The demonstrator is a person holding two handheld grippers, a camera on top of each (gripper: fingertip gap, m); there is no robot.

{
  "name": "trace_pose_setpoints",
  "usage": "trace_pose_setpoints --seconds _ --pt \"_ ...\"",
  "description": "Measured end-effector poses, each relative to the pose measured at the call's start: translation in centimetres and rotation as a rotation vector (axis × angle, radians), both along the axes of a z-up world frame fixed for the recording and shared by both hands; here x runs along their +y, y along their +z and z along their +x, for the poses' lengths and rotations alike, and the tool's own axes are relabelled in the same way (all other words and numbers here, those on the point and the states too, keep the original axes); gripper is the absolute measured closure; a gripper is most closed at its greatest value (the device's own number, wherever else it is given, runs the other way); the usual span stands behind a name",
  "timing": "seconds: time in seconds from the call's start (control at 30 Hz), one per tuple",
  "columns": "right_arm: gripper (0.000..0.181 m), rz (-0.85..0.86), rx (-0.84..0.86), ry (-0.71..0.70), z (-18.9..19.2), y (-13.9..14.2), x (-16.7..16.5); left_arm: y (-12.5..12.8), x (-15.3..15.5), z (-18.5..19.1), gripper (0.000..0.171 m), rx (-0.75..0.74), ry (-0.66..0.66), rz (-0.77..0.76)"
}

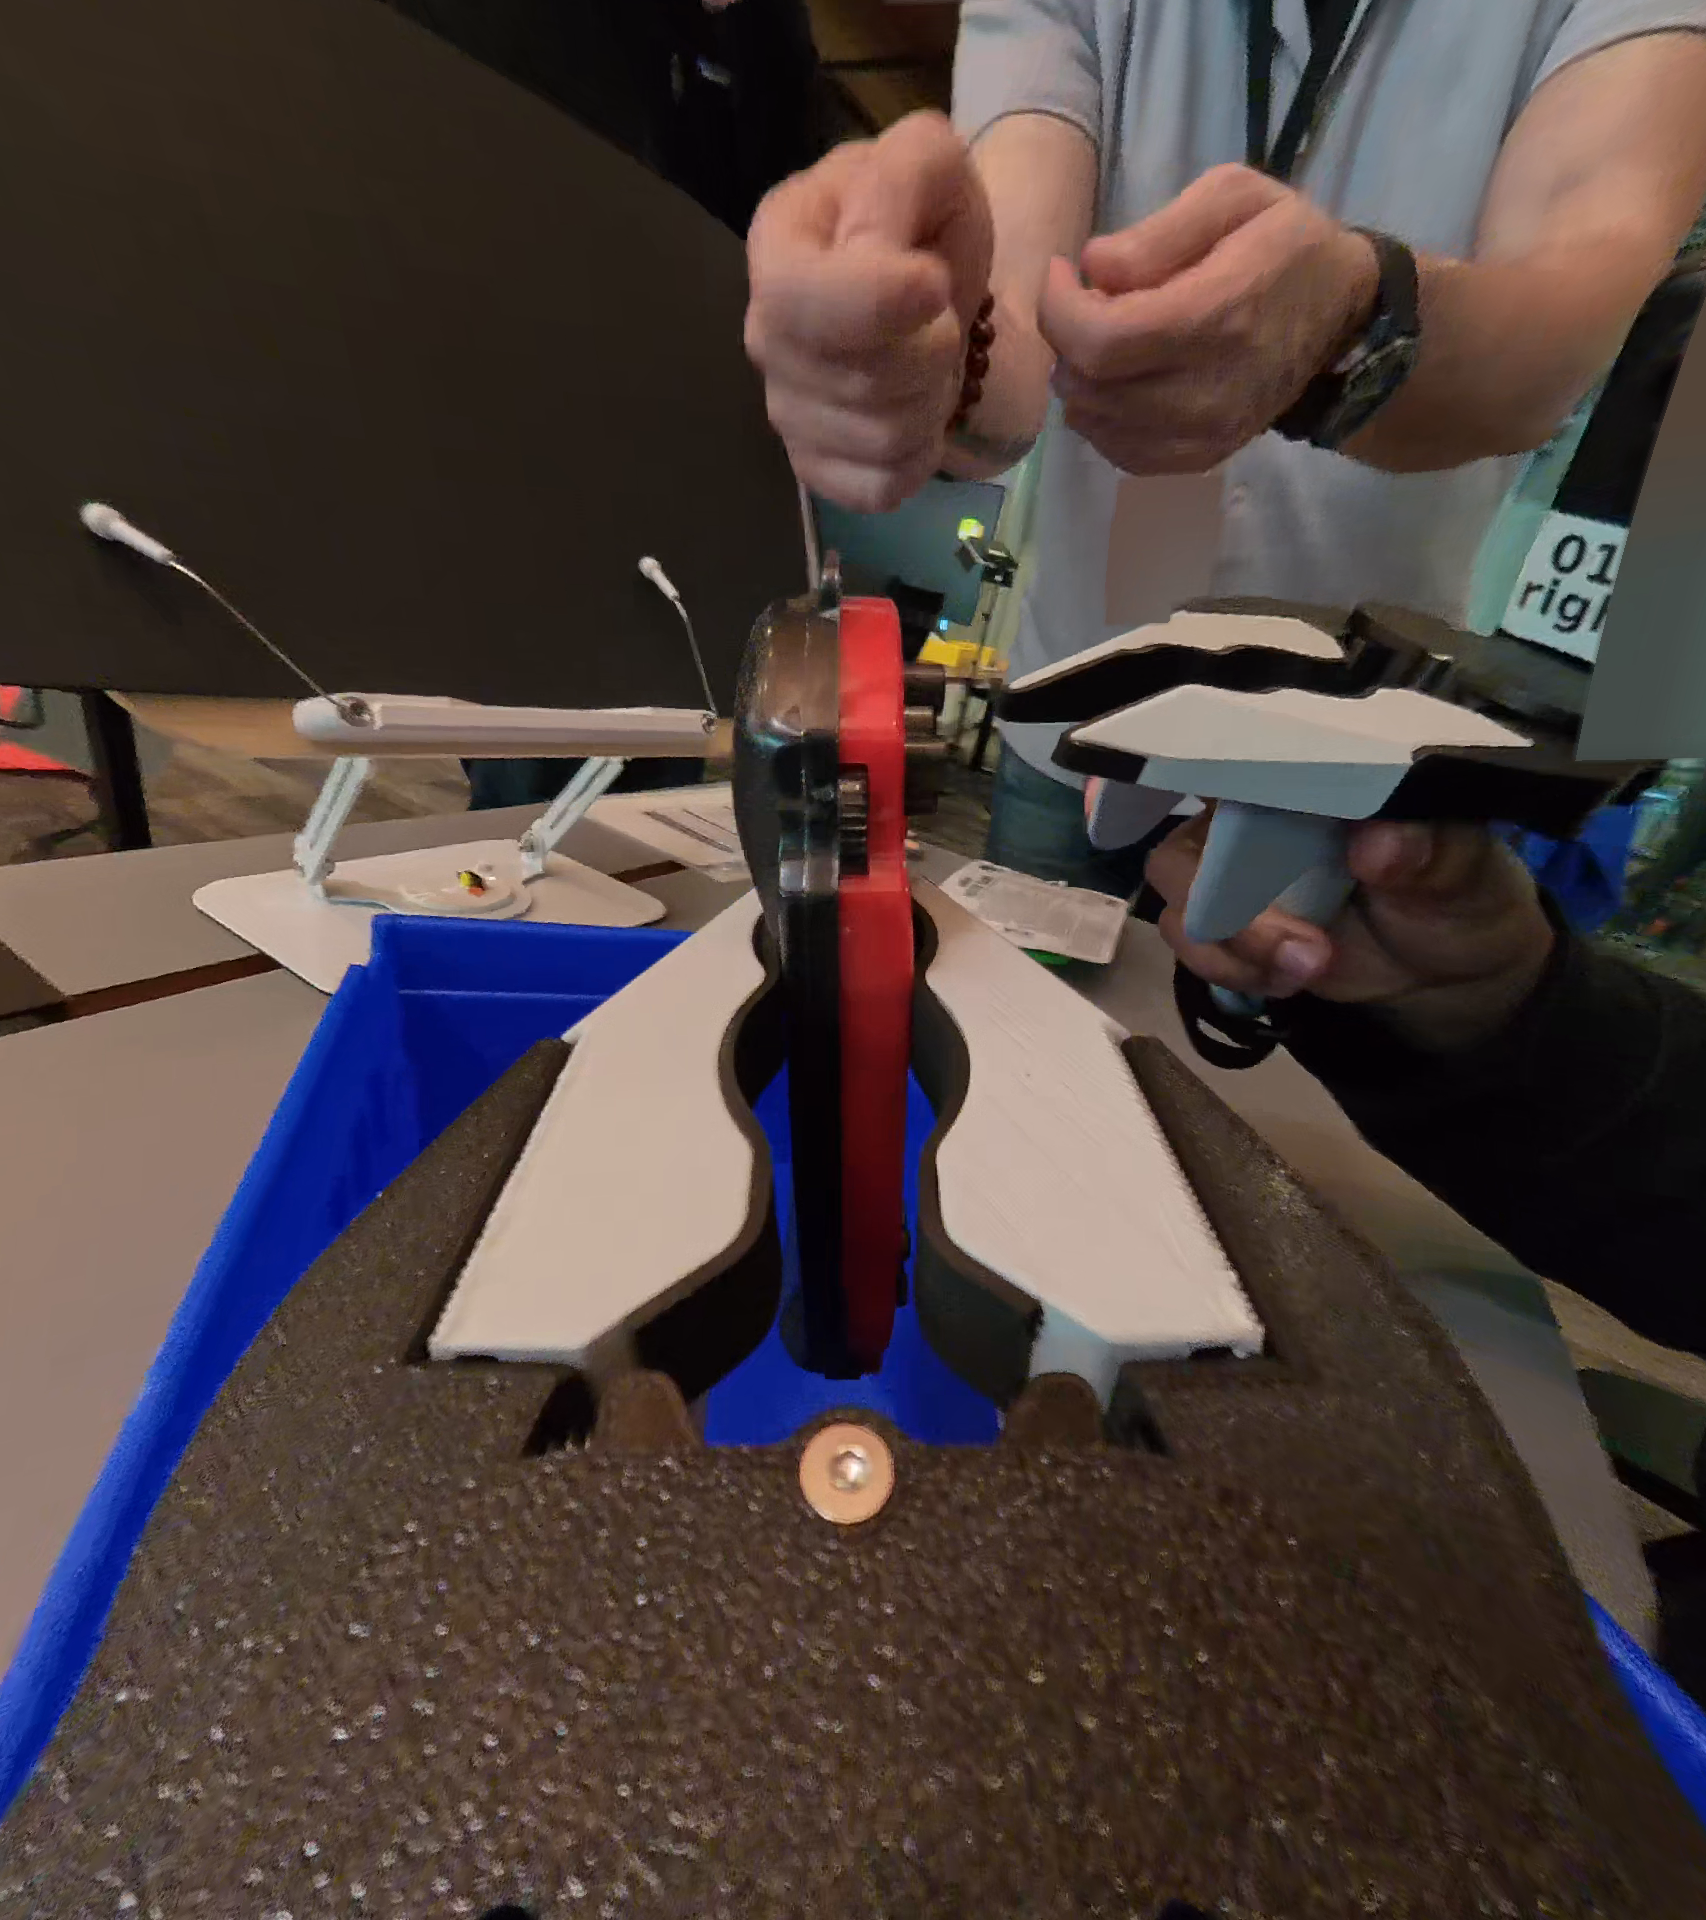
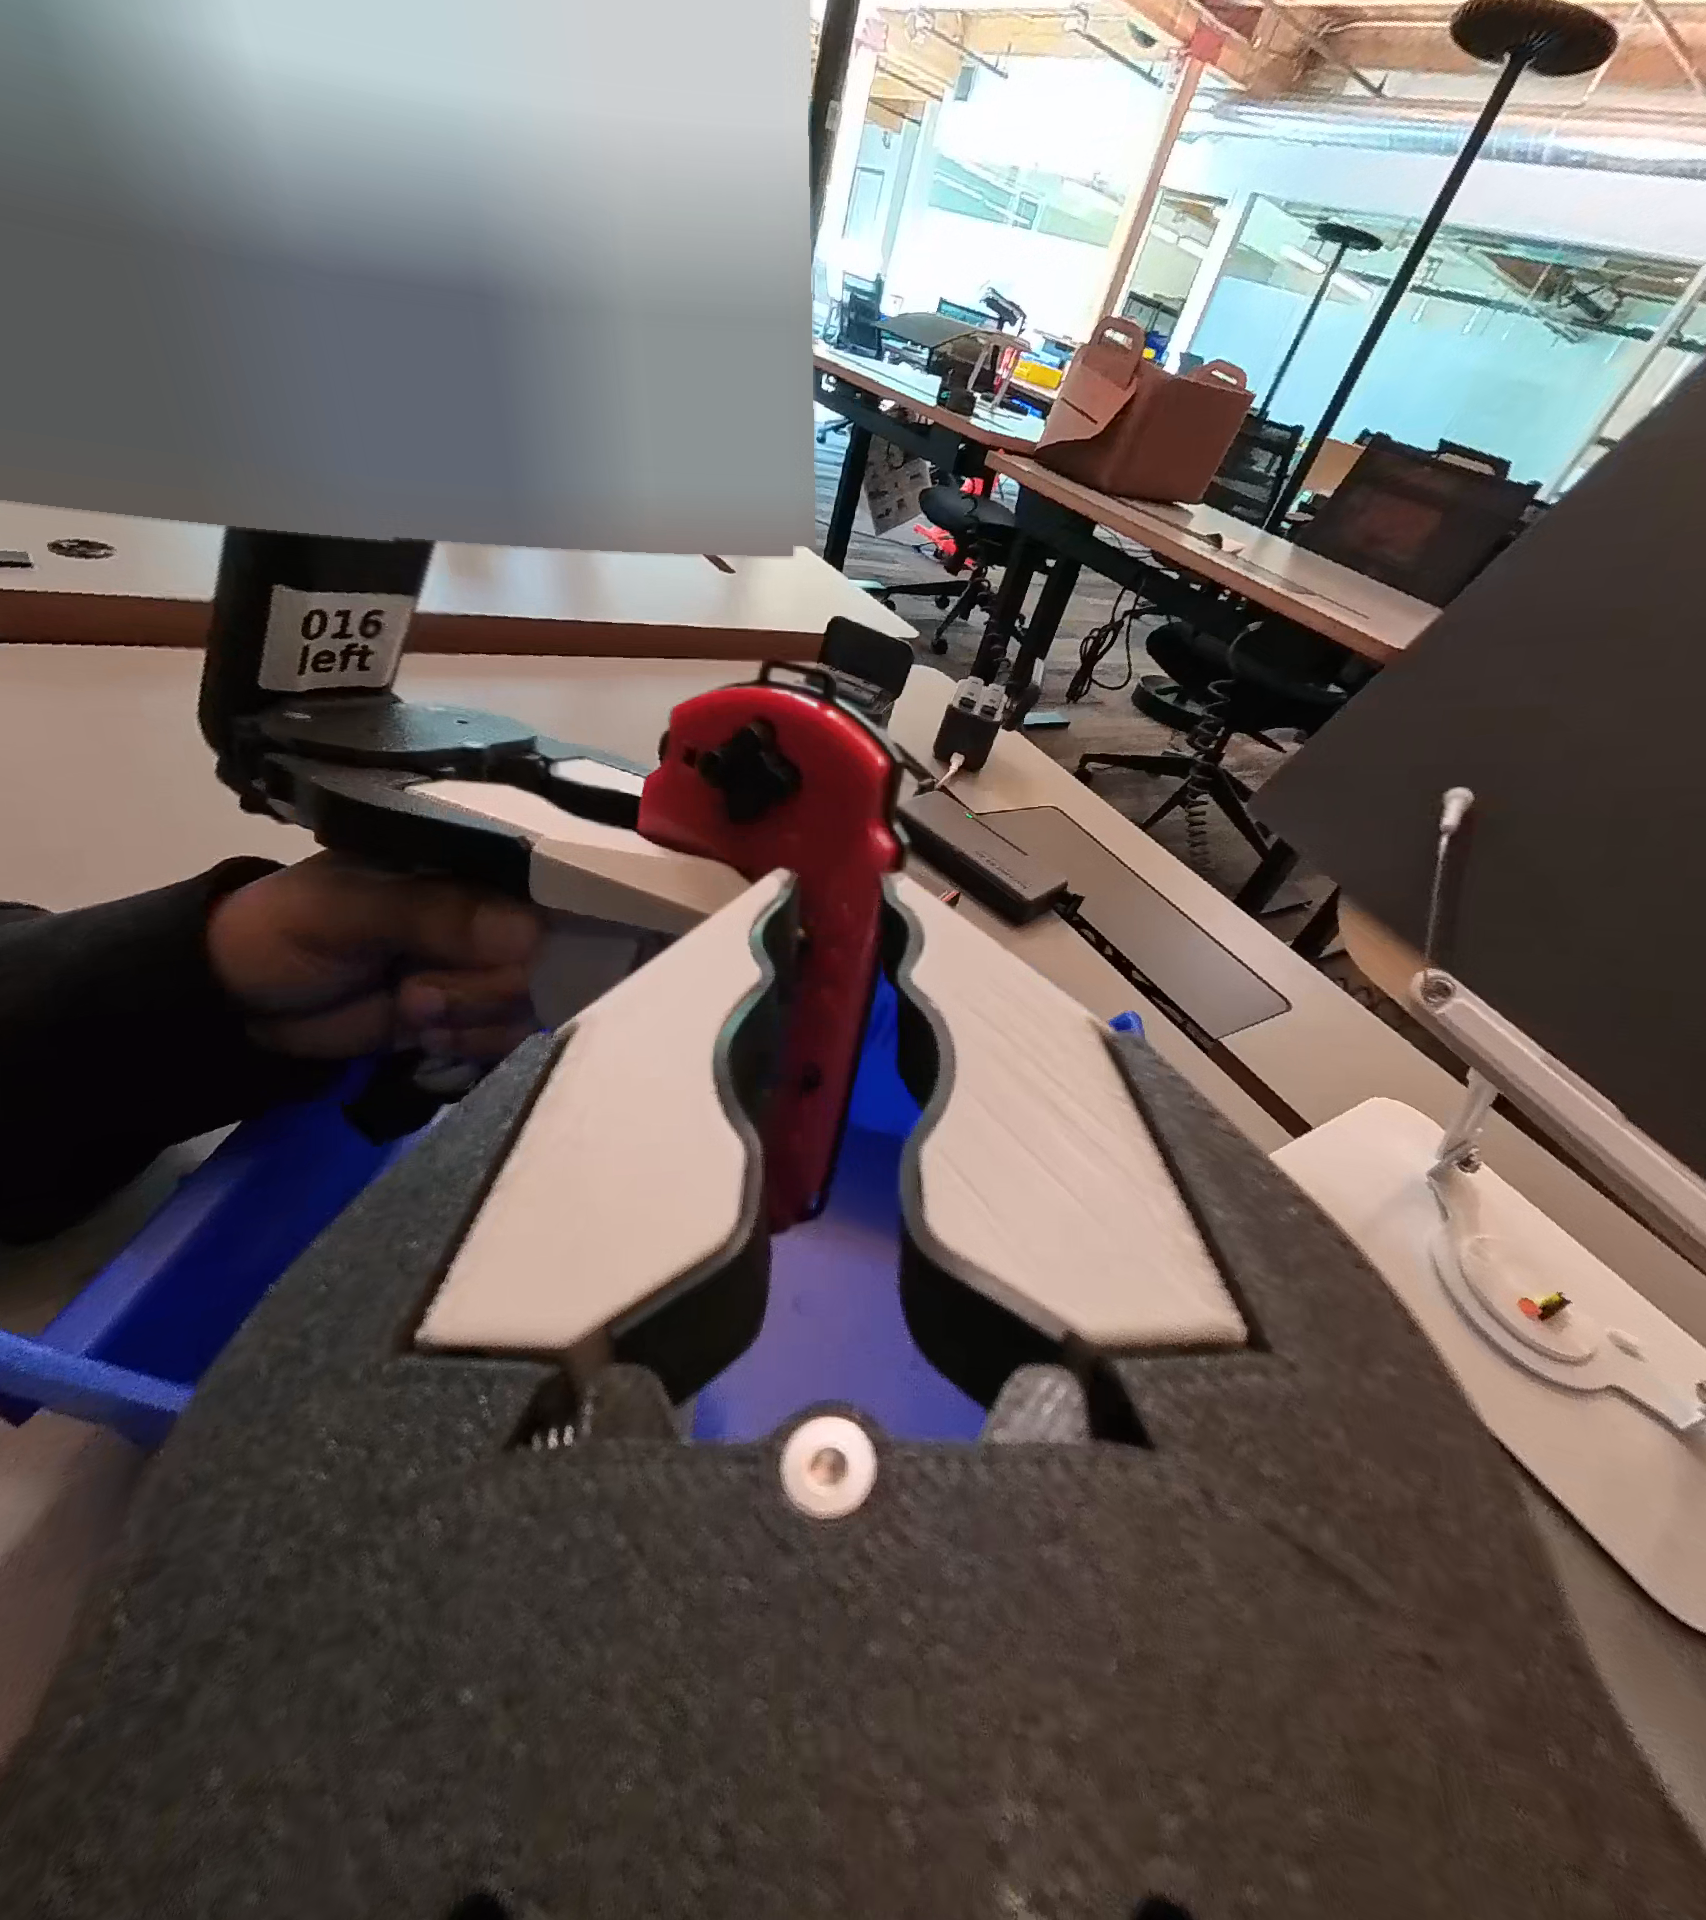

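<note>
**Red-and-black tool held upright over the blue bin**

The left gripper [image 1: 838, 914] had its fingers closed narrowly on a flat red-and-black plastic hand tool [image 1: 870, 1039], pinching its two broad faces. The tool stood roughly upright, its long axis vertical. Its wider head, with the black knob, pointed up and its slim lower end pointed down into the open blue plastic bin [image 1: 475, 997] on the pale grey bench [image 1: 49, 1195].

The right gripper [image 2: 833, 894] reached in from the side, level with the tool's head. Its fingers were a narrow gap apart and held nothing, the tips just beside the tool's red face.

Above the tool, another person's two fists [image 1: 859, 312] hovered, and a thin pale wire [image 1: 807, 530] ran from one fist down to the tool's top.

A white stand with two thin rods [image 1: 433, 894] sat on the bench behind the bin.
</note>
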State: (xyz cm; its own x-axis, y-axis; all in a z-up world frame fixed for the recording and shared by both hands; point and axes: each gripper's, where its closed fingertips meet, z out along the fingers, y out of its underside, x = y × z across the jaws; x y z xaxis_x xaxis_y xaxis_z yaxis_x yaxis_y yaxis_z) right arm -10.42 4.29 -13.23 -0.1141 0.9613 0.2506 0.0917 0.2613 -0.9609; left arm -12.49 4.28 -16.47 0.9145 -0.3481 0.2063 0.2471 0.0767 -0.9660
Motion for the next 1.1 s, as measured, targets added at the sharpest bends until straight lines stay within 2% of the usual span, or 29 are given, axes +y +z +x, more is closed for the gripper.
trace_pose_setpoints --seconds 0.07,0.13,0.33,0.43,0.7,1.1 --pt "0.166 -0.03 0.018 -0.005 0.2 0.2 0.2 -0.2 0.2 -0.5 0.154 0.062 0.067 0.003" --pt "0.166 -0.079 0.037 -0.002 0.4 0.3 0.2 -0.5 0.4 -0.7 0.155 0.191 0.151 0.0" --pt "0.165 -0.202 0.041 0.026 1.0 -0.3 -0.3 -2.3 1.3 -0.9 0.156 0.82 0.465 -0.022" --pt "0.164 -0.185 0.018 -0.003 1.3 -1.2 -0.1 -3.4 1.8 -0.3 0.156 1.006 0.496 -0.045" --pt "0.164 -0.189 -0.023 -0.043 2.1 -2.7 0.7 -3.2 1.8 0.5 0.155 1.224 0.567 -0.013" --pt "0.164 -0.185 -0.031 -0.04 2.4 -3.0 0.6 -3.2 1.7 0.3 0.155 1.266 0.591 -0.01"
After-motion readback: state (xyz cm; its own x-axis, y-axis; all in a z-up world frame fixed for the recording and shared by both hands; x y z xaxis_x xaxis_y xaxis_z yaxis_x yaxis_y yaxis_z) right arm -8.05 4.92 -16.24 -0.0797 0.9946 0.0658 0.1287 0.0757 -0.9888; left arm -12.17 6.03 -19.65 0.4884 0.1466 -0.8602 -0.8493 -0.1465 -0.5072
